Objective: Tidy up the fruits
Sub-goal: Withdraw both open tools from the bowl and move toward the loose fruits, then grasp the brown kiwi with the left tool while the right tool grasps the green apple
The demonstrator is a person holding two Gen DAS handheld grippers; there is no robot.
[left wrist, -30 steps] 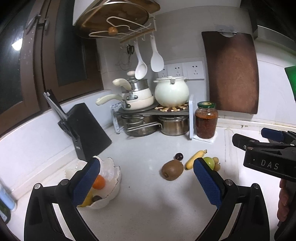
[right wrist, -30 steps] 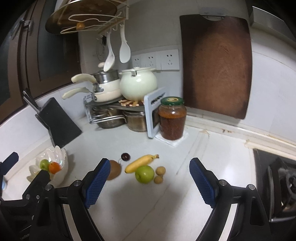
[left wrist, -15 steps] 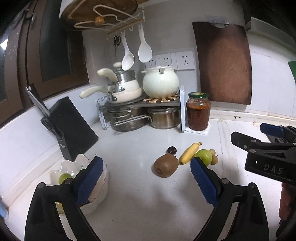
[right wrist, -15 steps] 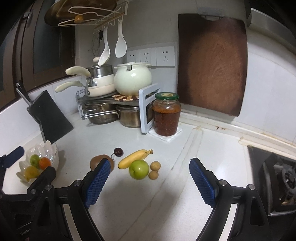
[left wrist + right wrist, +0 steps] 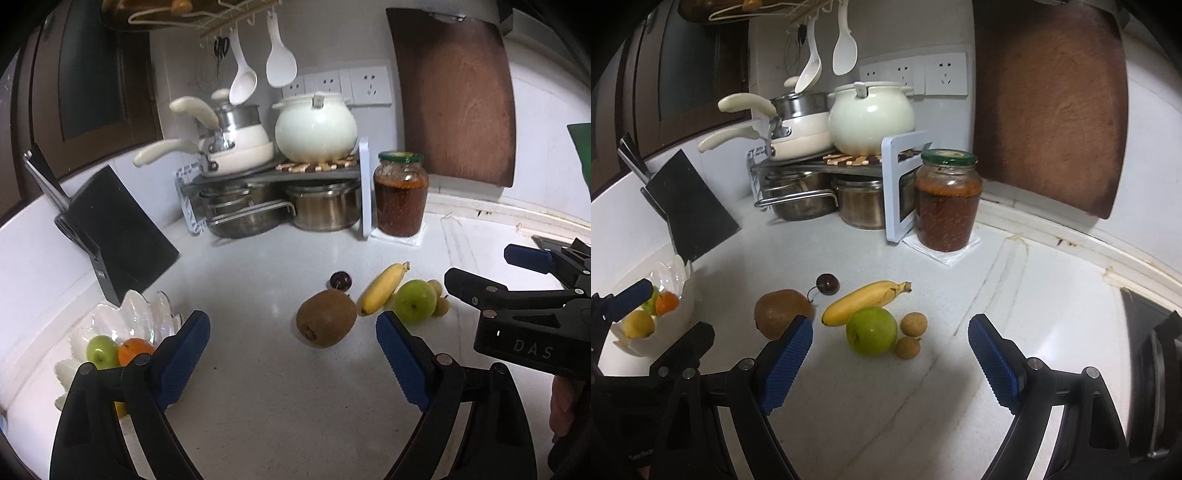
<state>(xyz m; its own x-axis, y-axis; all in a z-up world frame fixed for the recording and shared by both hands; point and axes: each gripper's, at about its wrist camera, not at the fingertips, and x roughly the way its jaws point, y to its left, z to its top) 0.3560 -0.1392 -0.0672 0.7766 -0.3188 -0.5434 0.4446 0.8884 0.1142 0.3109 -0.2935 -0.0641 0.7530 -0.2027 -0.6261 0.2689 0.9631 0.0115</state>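
Fruit sits loose on the white counter (image 5: 1015, 314): kiwi (image 5: 326, 317), cherry (image 5: 340, 280) just behind it, banana (image 5: 382, 288) lying diagonally, green apple (image 5: 415, 301) touching the banana's lower end, 2 small tan round fruits (image 5: 910, 334) just right of the apple, type unclear.

Bowl (image 5: 129, 321), white and petal-shaped, stands at the left by the black knife block (image 5: 114, 236). It holds a second green apple (image 5: 101, 350), an orange (image 5: 133, 350) and a yellow fruit (image 5: 638, 324).

Left gripper (image 5: 293, 356): jaws wide apart, just been closing a little, nothing between the blue pads (image 5: 184, 360). Kiwi lies ahead of the gap, not touched.

Right gripper (image 5: 890, 363): jaws wide apart, empty. Apple and the 2 tan fruits lie just ahead of the gap, clear of the pads. Kiwi is partly hidden behind its left pad in the right wrist view.

Writing: "DAS" in grey letters on the right gripper's black body, read from the left wrist view. Faint print low on the left gripper's body in the right view, unreadable.

Background: jar (image 5: 947, 201) with green lid and red-brown contents on a white mat, no label visible. Rack (image 5: 280, 173) with cream pots on top, steel pots below. Brown cutting board (image 5: 454, 96) hangs on the wall. 3 wall sockets (image 5: 347, 86), unmarked.
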